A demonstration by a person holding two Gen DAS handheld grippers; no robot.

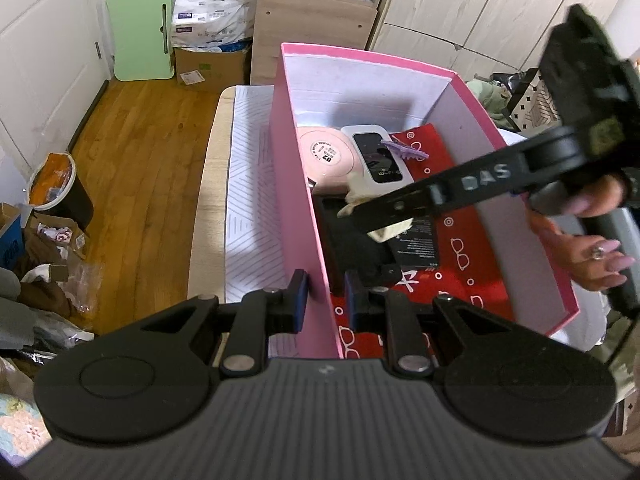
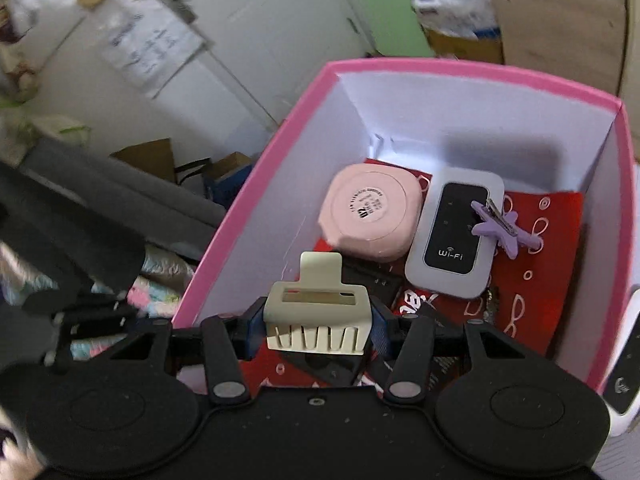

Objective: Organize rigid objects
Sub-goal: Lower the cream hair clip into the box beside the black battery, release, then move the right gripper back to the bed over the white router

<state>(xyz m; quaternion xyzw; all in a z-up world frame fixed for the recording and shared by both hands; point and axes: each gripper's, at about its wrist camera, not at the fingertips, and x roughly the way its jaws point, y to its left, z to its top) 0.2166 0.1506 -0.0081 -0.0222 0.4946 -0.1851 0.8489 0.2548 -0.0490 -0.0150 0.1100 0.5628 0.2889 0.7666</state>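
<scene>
A pink box [image 1: 298,216] with white inner walls [image 2: 256,220] holds a pink round case [image 2: 370,216], a white Wi-Fi router [image 2: 454,240], a purple star hair clip [image 2: 498,226], black cards and red printed paper [image 2: 536,272]. My right gripper [image 2: 318,322] is shut on a cream claw hair clip [image 2: 316,308] and holds it over the box's near end; it also shows in the left wrist view [image 1: 372,212]. My left gripper [image 1: 326,300] straddles the box's left wall, one finger outside and one inside, with a narrow gap around it.
The box sits on a bed with a white patterned sheet [image 1: 248,184]. A wooden floor [image 1: 136,160] lies left, with a bin [image 1: 60,184] and clutter. A green board [image 1: 140,36], cardboard box [image 1: 208,68] and wooden shelf unit [image 1: 312,28] stand behind.
</scene>
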